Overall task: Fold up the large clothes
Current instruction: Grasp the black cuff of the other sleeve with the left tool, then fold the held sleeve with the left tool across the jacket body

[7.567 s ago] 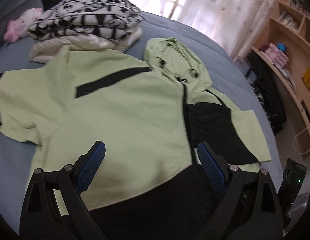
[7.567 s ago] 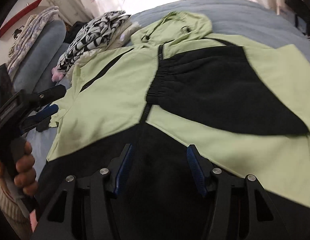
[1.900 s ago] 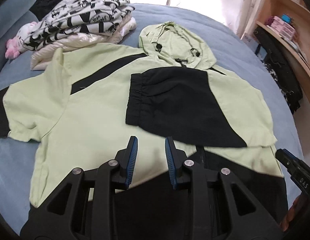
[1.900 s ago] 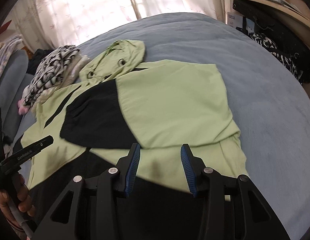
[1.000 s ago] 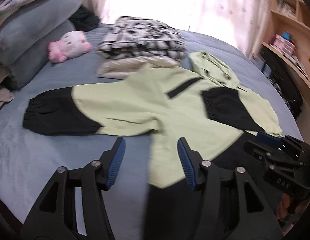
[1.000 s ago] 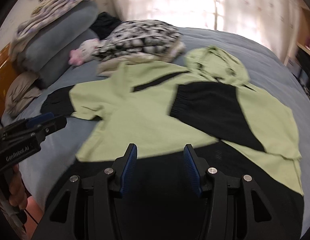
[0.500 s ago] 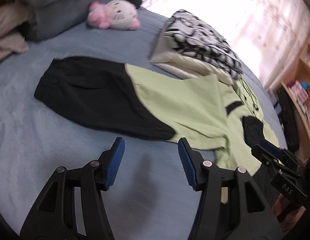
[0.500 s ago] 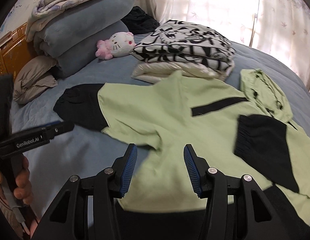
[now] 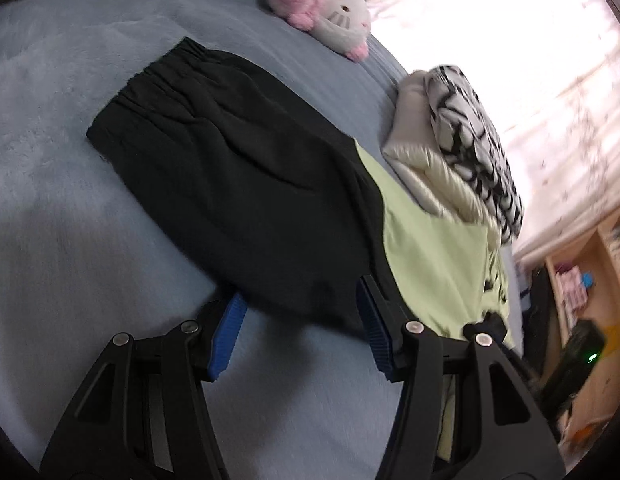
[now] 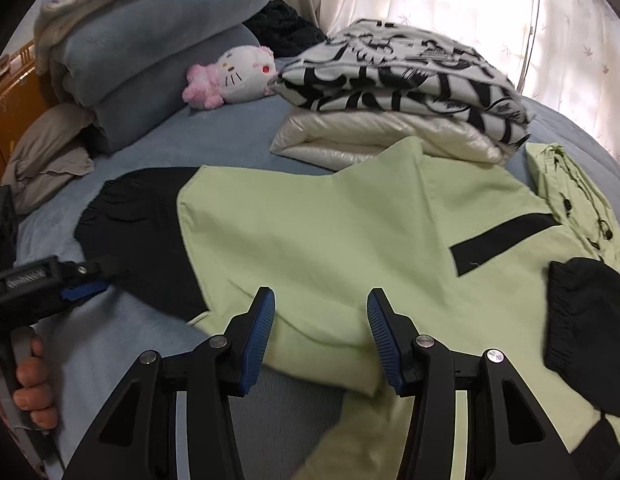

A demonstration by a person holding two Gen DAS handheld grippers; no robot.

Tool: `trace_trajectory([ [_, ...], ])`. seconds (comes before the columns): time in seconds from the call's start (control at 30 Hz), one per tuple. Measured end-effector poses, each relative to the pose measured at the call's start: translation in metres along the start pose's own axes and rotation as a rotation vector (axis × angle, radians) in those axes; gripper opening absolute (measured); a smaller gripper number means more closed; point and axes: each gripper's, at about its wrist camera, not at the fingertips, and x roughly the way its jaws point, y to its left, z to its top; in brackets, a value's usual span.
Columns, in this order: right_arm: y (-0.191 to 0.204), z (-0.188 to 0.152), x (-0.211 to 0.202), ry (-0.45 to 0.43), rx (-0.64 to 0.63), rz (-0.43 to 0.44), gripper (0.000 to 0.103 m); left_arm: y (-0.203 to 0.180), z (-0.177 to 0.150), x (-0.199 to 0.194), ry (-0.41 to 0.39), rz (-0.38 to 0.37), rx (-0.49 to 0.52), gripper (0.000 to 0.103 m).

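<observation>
Both grippers have swung from the jacket's body toward its outstretched black sleeve (image 9: 245, 184). Left gripper (image 9: 299, 334) and right gripper (image 10: 321, 334) are hovering with jaws half-open, gripping nothing. Green jacket (image 10: 330, 240) is lying flat on the bed (image 9: 69, 260); its hem is cut off, motion-blurred.
</observation>
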Motion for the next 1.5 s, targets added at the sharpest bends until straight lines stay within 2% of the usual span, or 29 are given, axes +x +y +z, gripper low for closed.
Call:
trace_trajectory([
  [0.17,0.005,0.002,0.036,0.021,-0.001,-0.008,0.049,0.011,0.012,0.007,-0.024,-0.025,-0.045,0.052],
  [0.4,0.014,-0.007,0.061,0.035,-0.034,0.0,0.049,0.018,0.013,0.015,-0.109,-0.061,-0.06,0.052],
  [0.5,0.01,-0.01,0.067,0.031,-0.016,0.021,0.049,0.019,0.01,0.017,-0.147,-0.03,-0.044,0.039],
  [0.57,0.009,-0.01,0.071,0.034,-0.016,0.023,0.049,0.024,0.011,0.018,-0.155,-0.013,-0.07,0.024],
  [0.7,0.01,-0.011,0.072,0.035,-0.021,0.02,0.049,0.04,0.01,0.015,-0.166,-0.047,-0.134,0.011],
  [0.87,0.01,-0.01,0.072,0.047,-0.008,0.03,0.049,0.053,0.005,0.004,-0.135,-0.133,-0.216,0.011],
  [0.97,0.011,-0.009,0.073,0.049,-0.004,0.038,0.049,0.058,-0.003,-0.007,-0.123,-0.154,-0.263,0.012],
  [1.13,0.011,-0.01,0.071,0.046,-0.008,0.033,0.049,0.061,0.002,-0.004,-0.106,-0.116,-0.279,0.012],
  [1.27,0.011,-0.011,0.069,0.046,-0.008,0.032,0.049,0.057,0.018,0.011,-0.104,-0.082,-0.279,0.012],
  [1.3,0.012,-0.011,0.069,0.048,-0.013,0.028,0.049,0.052,0.022,0.014,-0.111,-0.049,-0.26,0.011],
  [1.33,0.013,-0.011,0.069,0.049,-0.018,0.024,0.049,0.047,0.024,0.016,-0.11,-0.025,-0.236,0.005],
  [1.37,0.015,-0.011,0.069,0.051,-0.027,0.018,0.049,0.036,0.027,0.017,-0.104,0.022,-0.184,0.001],
  [1.4,0.017,-0.012,0.069,0.054,-0.035,0.014,0.049,0.018,0.028,0.016,-0.105,0.088,-0.104,0.0],
  [1.43,0.018,-0.012,0.068,0.055,-0.042,0.011,0.048,0.002,0.028,0.013,-0.107,0.124,-0.039,0.0],
  [1.5,0.02,-0.012,0.066,0.064,-0.054,0.019,0.041,-0.036,0.028,0.0,-0.13,0.122,0.074,0.0],
])
